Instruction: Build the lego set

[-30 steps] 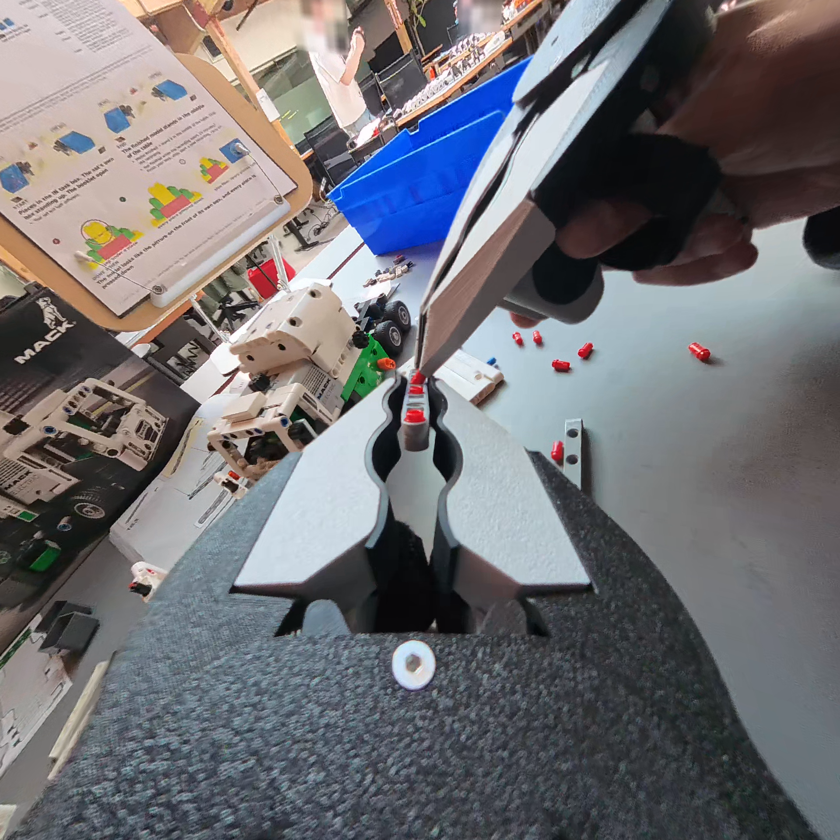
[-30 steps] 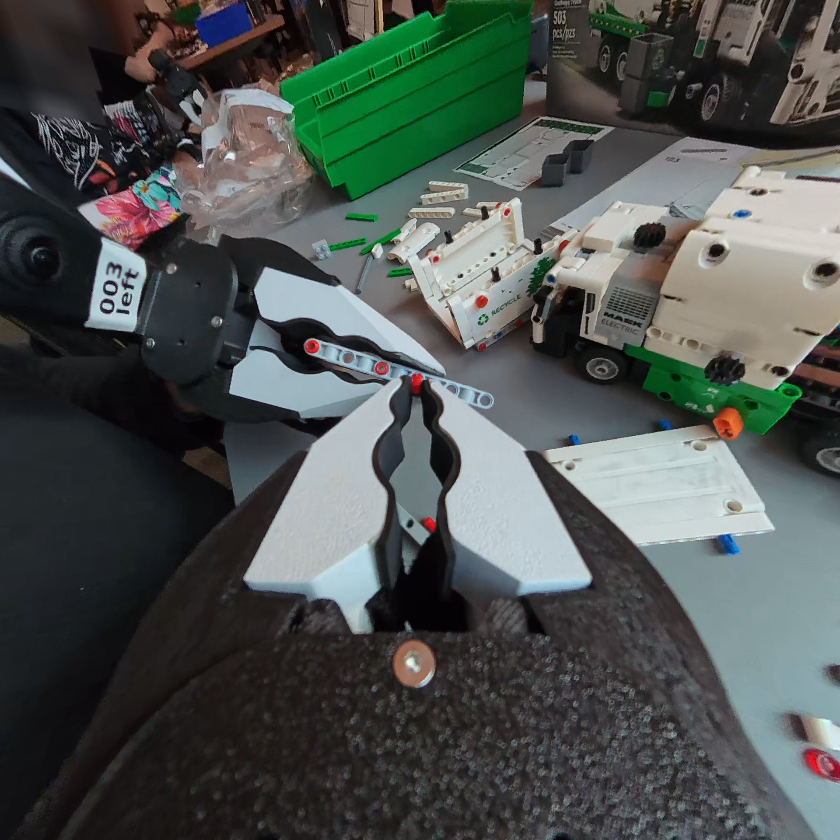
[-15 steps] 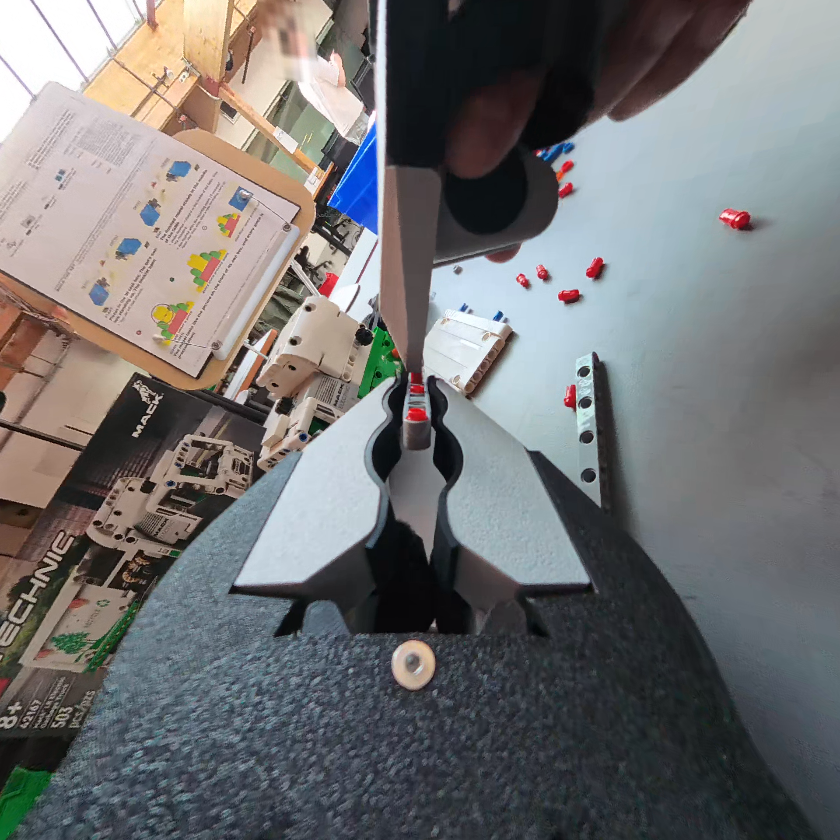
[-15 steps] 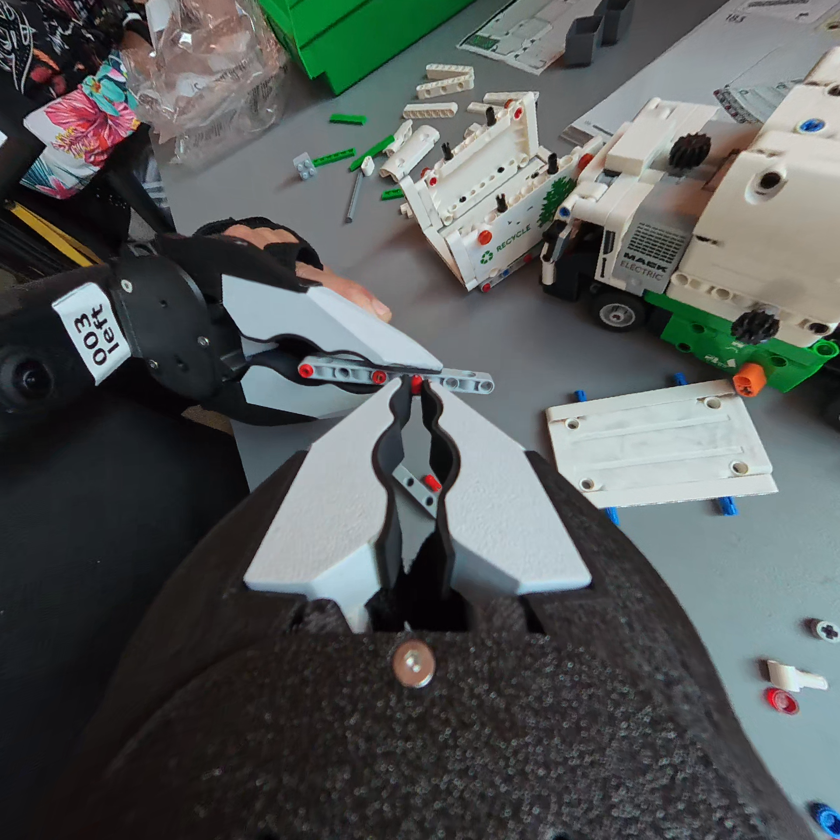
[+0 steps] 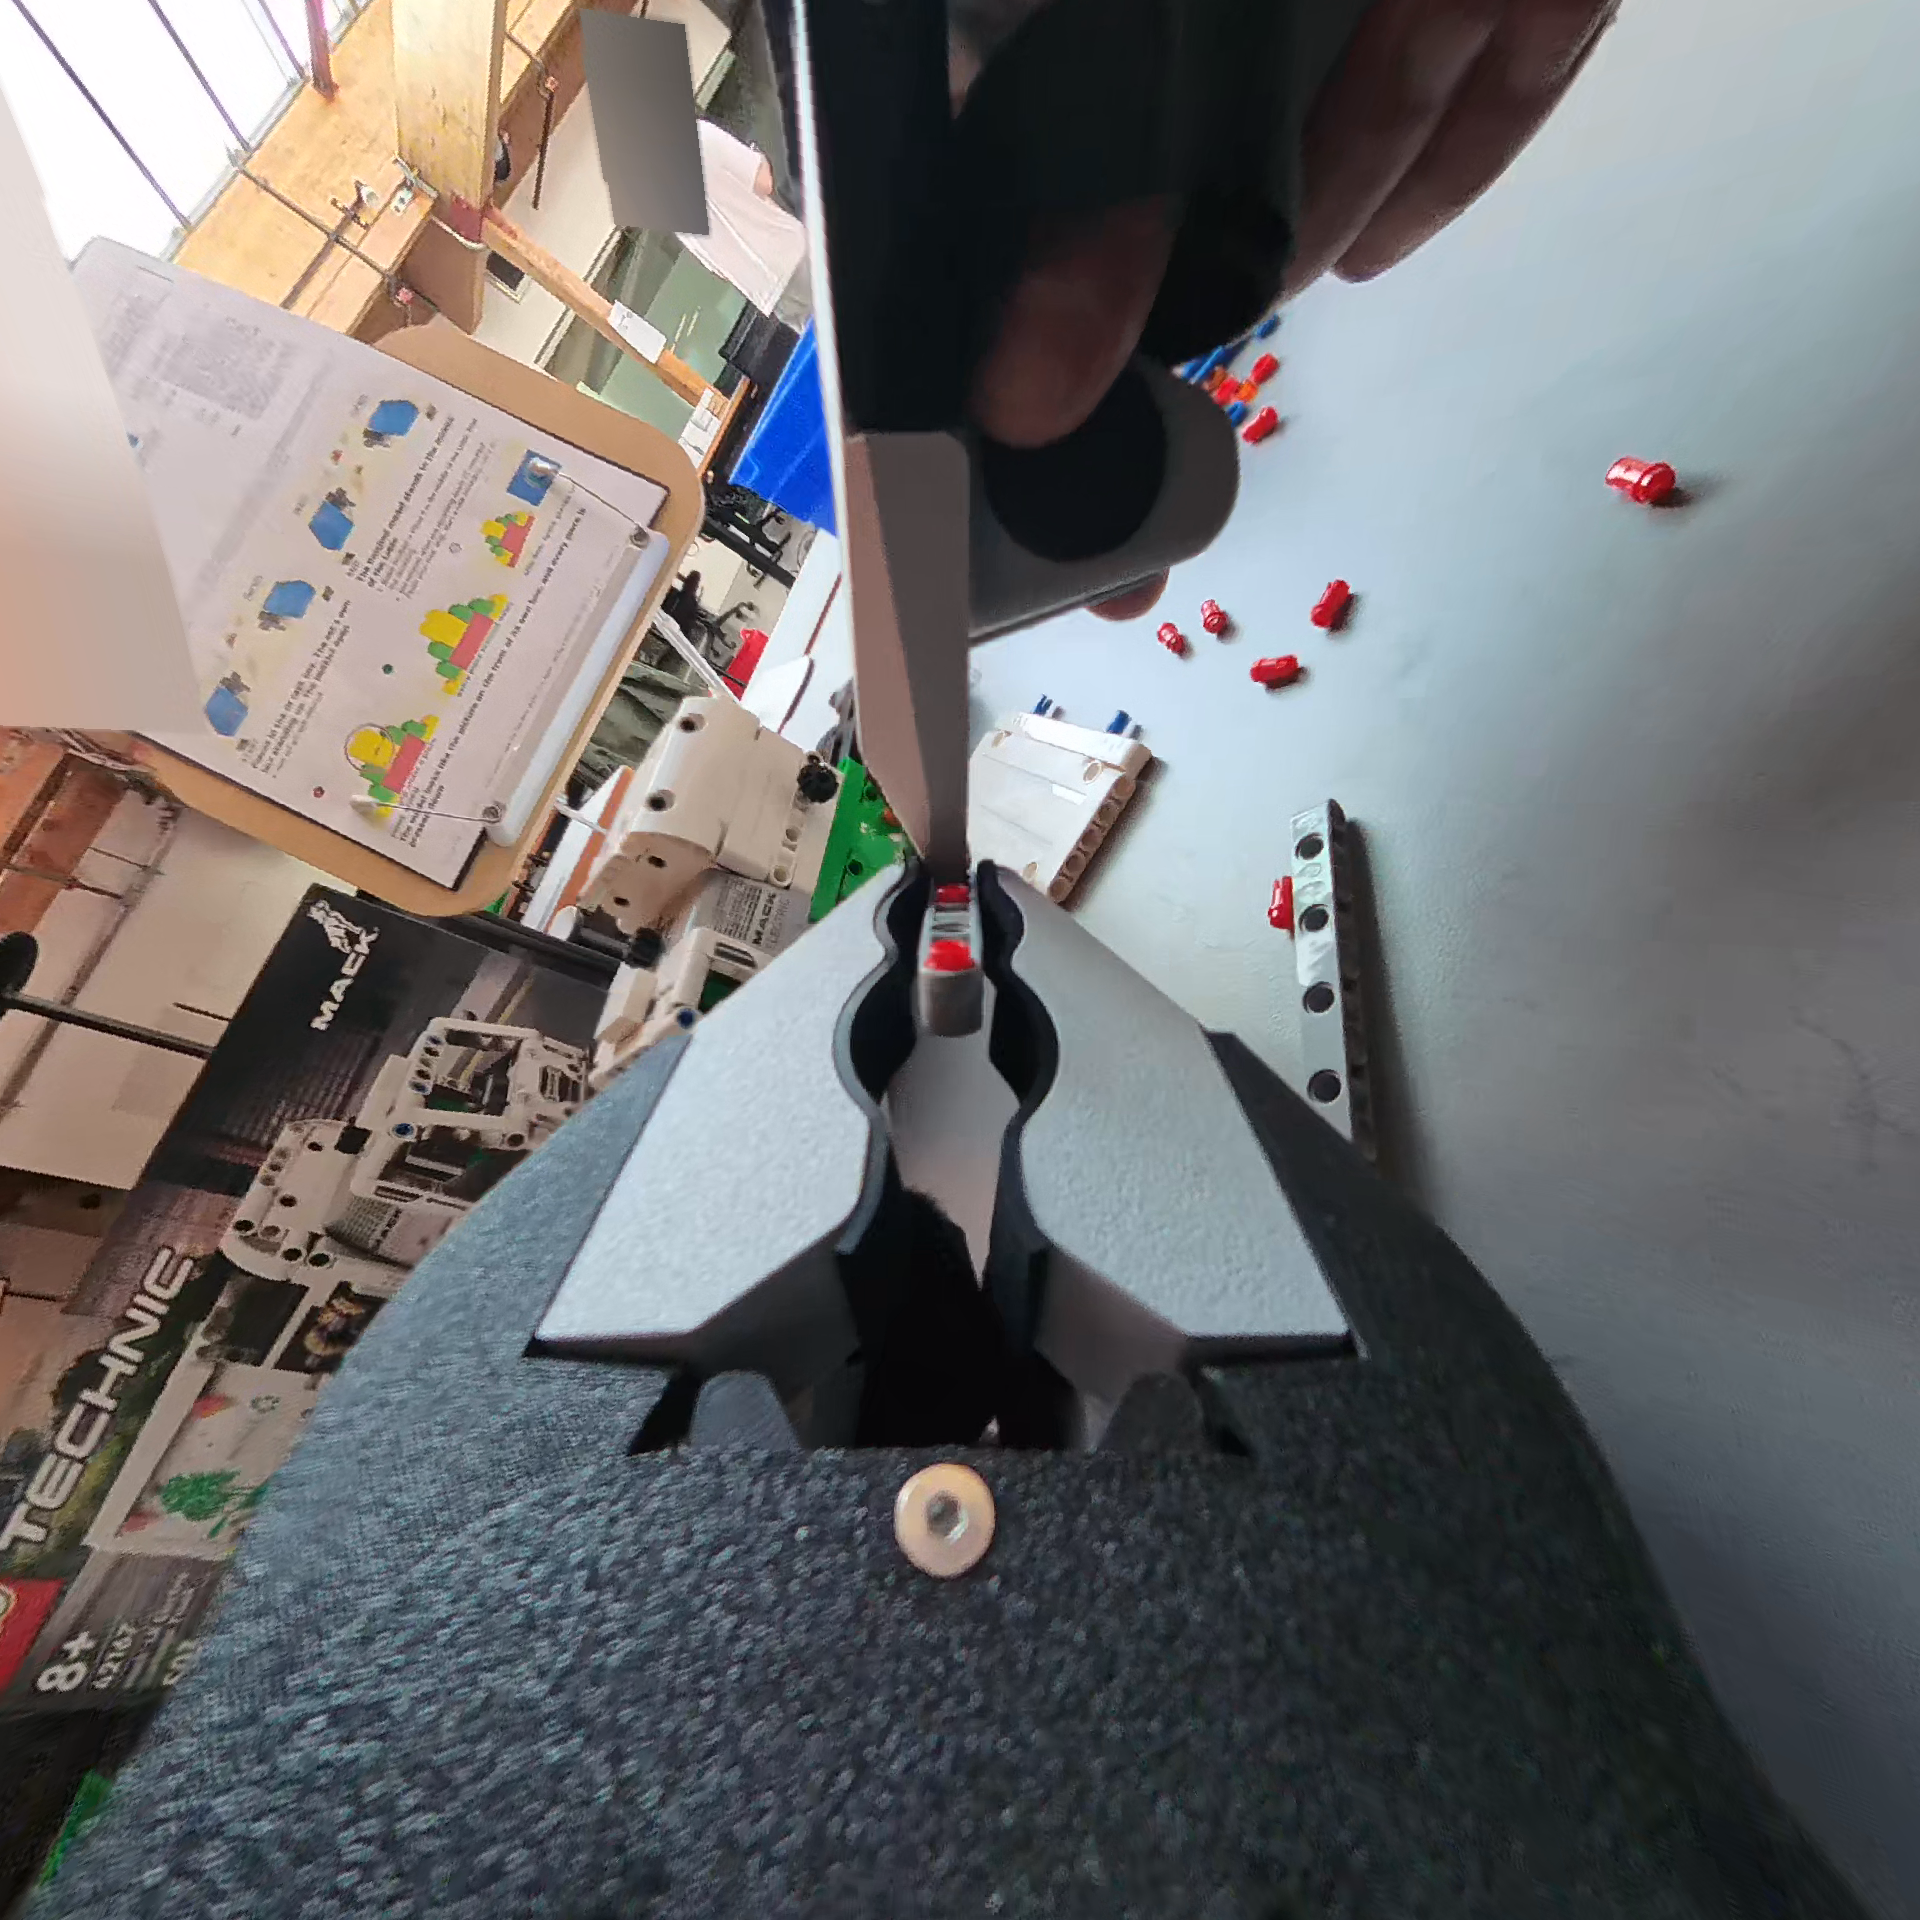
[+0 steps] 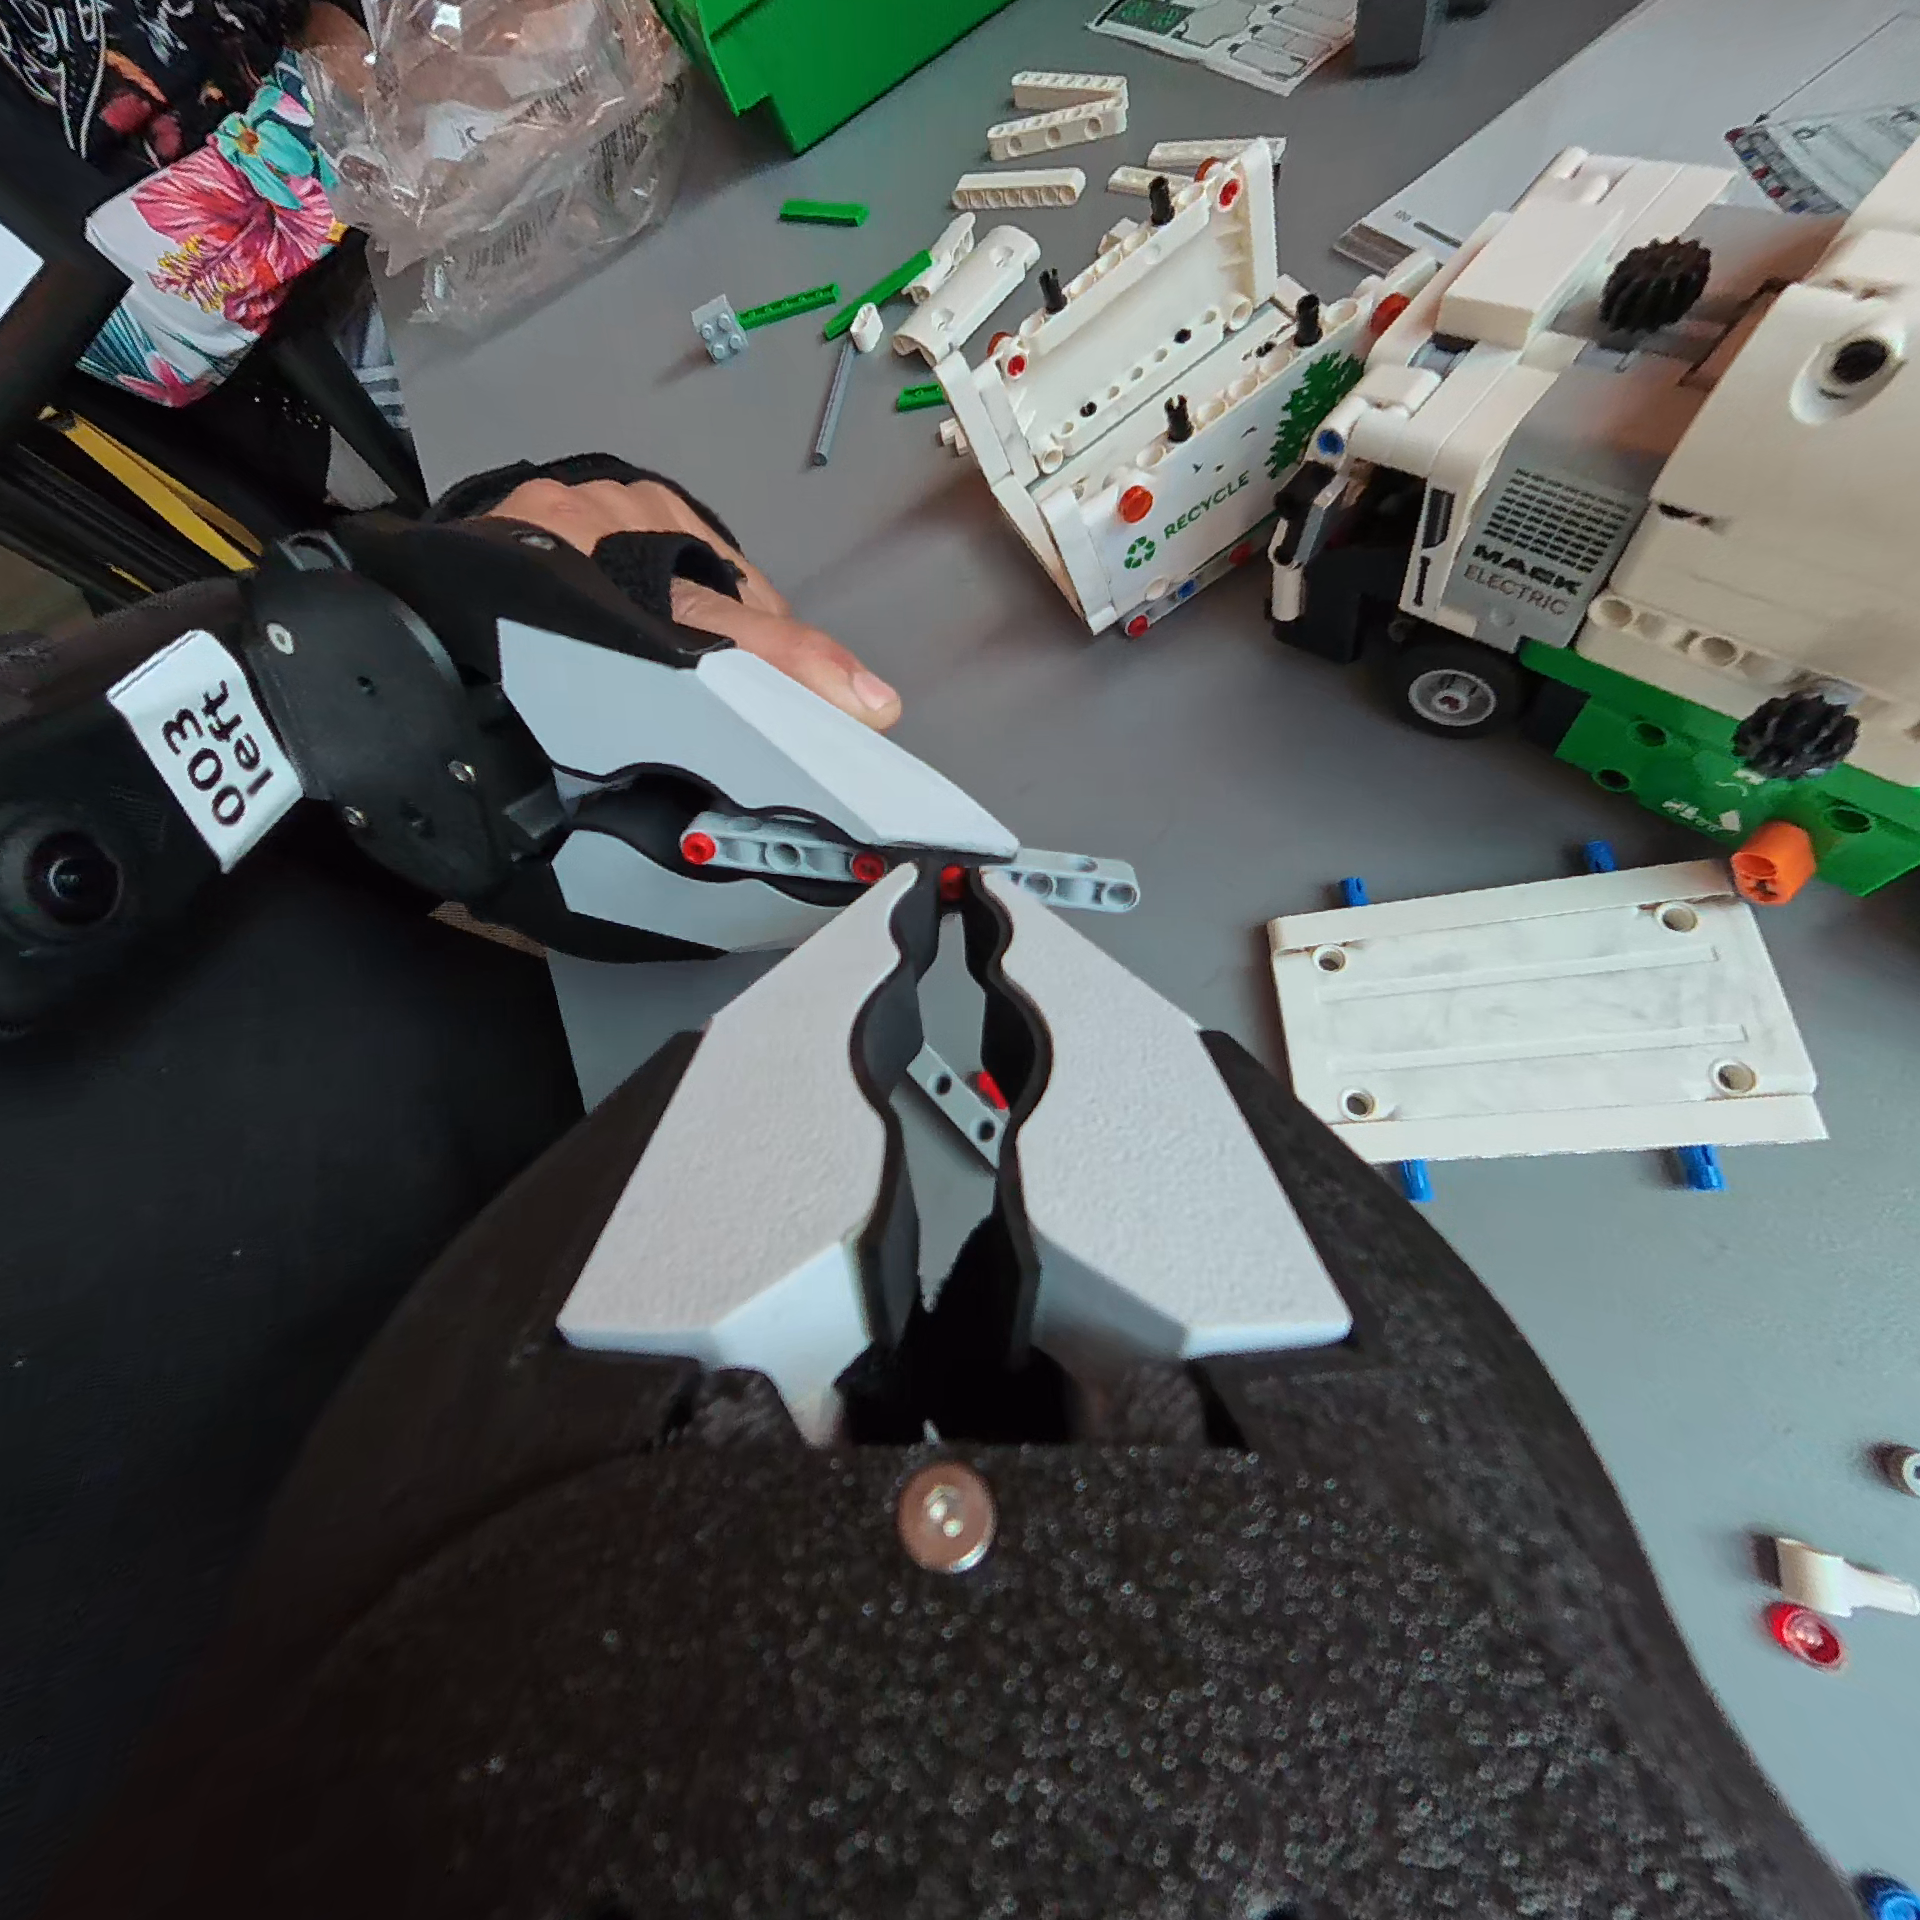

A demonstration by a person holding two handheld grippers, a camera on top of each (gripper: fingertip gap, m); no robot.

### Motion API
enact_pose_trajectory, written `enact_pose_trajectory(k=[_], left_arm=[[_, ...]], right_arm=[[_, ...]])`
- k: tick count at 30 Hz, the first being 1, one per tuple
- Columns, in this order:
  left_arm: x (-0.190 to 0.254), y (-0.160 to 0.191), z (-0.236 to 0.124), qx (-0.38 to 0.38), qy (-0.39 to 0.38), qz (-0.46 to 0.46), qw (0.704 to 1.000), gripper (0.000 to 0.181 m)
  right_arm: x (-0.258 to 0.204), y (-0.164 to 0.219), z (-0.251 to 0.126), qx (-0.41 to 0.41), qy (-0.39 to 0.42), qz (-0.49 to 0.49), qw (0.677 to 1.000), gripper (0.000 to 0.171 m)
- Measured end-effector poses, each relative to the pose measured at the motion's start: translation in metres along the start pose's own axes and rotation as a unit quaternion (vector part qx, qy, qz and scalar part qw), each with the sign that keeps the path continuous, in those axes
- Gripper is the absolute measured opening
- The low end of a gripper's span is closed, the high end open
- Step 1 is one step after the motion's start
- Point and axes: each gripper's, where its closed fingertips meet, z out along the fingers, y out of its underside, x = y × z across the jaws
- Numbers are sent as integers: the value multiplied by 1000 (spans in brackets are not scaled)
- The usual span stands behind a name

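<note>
A grey beam [image 6: 1070,878] is clamped between the closed fingers of the left gripper [image 5: 951,883] above the table [image 6: 1143,727]. A red pin [image 6: 951,881] is pinched by the right gripper [image 6: 948,883], tip against the beam. Farther off — a white panel [image 6: 1538,1008], then the truck [image 6: 1662,499].

Both grippers are showing pale grey wedge fingers [image 6: 1143,1132] with wavy black inner pads [image 6: 883,997], set ahead of a speckled black foam body [image 6: 935,1683] bearing one silver screw [image 6: 945,1527] behind them.
</note>
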Motion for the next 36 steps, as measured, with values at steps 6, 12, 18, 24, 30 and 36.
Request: enact_pose_trajectory(k=[6, 12, 18, 24, 30, 36], left_arm=[[-2, 0, 1, 4, 7, -49, 999, 5], [-19, -8, -5, 47, 19, -159, 986, 5], [-18, -12, -7, 56, 19, -156, 986, 5], [-16, -12, -8, 48, 26, -164, 985, 5], [-27, -20, -12, 87, 39, -248, 964, 5], [-29, -19, -11, 86, 33, -241, 966, 5]], right_arm=[[1, -4, 0, 27, 2, 4, 1000, 3], [-3, -26, -17, 108, 14, -51, 993, 0], [-9, -28, -12, 100, 23, -78, 992, 0], [-9, -24, -8, 103, 10, -60, 993, 0], [-12, -37, -15, 167, -2, -49, 985, 0], [-11, -44, -24, 162, 17, -71, 984, 0]])
